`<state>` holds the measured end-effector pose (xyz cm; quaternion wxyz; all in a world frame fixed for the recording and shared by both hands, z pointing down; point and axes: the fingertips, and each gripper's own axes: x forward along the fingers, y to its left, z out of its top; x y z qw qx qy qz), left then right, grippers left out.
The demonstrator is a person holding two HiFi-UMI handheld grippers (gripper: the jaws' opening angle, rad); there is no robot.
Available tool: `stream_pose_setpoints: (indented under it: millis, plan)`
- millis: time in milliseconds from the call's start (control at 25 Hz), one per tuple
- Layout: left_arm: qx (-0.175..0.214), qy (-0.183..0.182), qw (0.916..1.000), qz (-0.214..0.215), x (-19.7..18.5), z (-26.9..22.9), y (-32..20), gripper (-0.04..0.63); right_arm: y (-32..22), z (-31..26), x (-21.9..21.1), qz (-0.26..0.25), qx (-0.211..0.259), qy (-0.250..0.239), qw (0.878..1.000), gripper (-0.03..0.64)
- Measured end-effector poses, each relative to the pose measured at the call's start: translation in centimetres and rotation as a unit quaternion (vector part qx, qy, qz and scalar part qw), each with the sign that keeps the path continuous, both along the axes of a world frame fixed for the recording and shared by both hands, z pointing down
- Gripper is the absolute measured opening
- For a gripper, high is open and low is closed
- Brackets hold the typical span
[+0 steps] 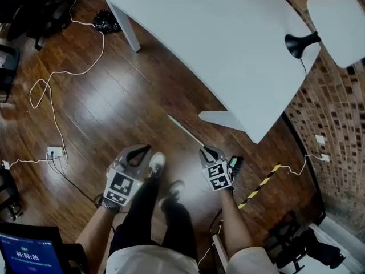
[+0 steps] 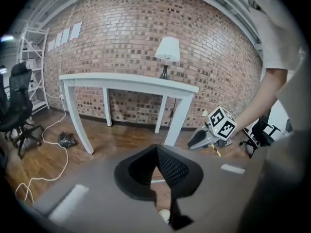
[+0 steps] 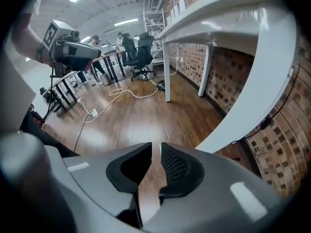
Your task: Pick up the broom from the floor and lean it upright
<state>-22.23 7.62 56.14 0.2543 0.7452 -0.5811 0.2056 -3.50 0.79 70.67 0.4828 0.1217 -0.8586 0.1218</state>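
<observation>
A thin pale broom handle (image 1: 185, 131) lies on the dark wood floor, running from in front of the white table's foot toward my right gripper (image 1: 210, 149). Its lower end and the broom head are hidden under that gripper and arm. In the right gripper view the jaws (image 3: 155, 147) stand a narrow gap apart with only floor between them. My left gripper (image 1: 148, 148) hangs to the left above the person's white shoe (image 1: 157, 163), its tips (image 2: 156, 149) meeting with nothing held. A pale streak of the handle (image 2: 158, 181) shows on the floor behind those jaws.
A large white table (image 1: 228, 39) with a lamp (image 1: 331, 21) stands against the brick wall ahead. White cables (image 1: 57, 79) and a power strip (image 1: 55, 151) lie at left. A yellow-black striped strip (image 1: 259, 188) lies at right, an office chair base (image 1: 296, 238) lower right.
</observation>
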Motion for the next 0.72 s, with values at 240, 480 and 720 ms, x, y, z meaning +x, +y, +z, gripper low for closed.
stream_pose_setpoints:
  millis: [240,480,720]
  plan:
    - [-0.024,0.007,0.9997,0.001,0.2,11.3,1.4,-0.002,0.5,14.3,1.7,-0.028,-0.033,0.060,0.997,0.075]
    - [-0.028,0.020,0.9994,0.006,1.8,22.5,2.1,-0.002,1.3,28.3,3.0,-0.047,-0.057,0.106,0.992,0.075]
    - [-0.055,0.030,0.9980,0.010,3.3,32.7,3.9,-0.002,1.3,39.1,2.7,-0.068,-0.035,0.136,0.988,0.081]
